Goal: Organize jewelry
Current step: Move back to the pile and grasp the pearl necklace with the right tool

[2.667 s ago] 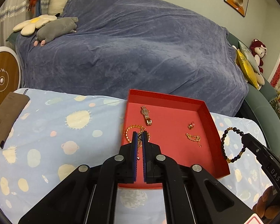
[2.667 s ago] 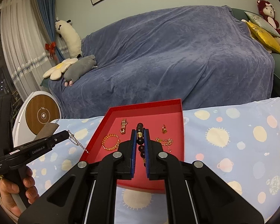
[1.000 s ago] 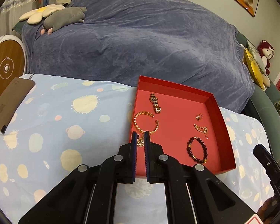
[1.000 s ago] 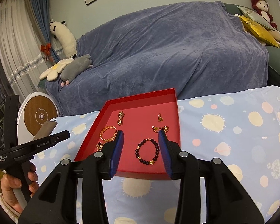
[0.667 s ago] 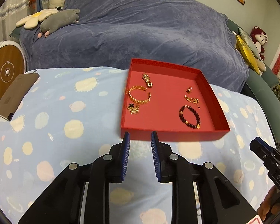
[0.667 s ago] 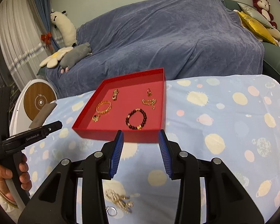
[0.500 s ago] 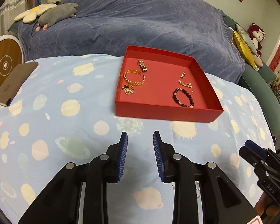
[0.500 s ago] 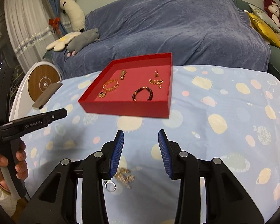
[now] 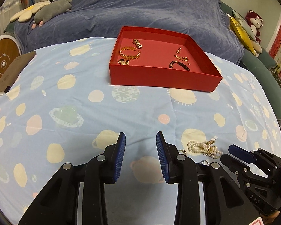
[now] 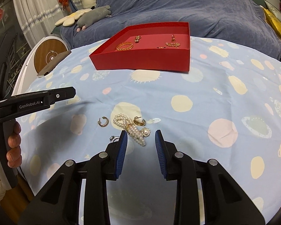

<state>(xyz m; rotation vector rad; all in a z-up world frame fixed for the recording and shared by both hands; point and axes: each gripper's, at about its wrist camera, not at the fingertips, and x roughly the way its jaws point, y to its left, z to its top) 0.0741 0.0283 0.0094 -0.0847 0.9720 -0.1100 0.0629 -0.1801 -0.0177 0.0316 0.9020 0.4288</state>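
Sitting near the tablecloth's (image 9: 75,86) far edge, red tray (image 9: 164,76) holds gold chain bracelet (image 9: 129,53), watch (image 9: 137,43), dark bead bracelet (image 9: 178,65), small gold pieces. Loose pearl strand (image 10: 130,128), earrings, ring lie near the front edge. Right gripper (image 10: 140,140) jaws just narrowed, partly apart around pearl strand's end, not pinching. Left gripper (image 9: 140,146) just widened, nothing between.

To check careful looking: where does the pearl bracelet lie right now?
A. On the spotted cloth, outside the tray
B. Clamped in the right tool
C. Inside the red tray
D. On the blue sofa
A: the pearl bracelet lies on the spotted cloth, short of the red tray, untouched by either tool.
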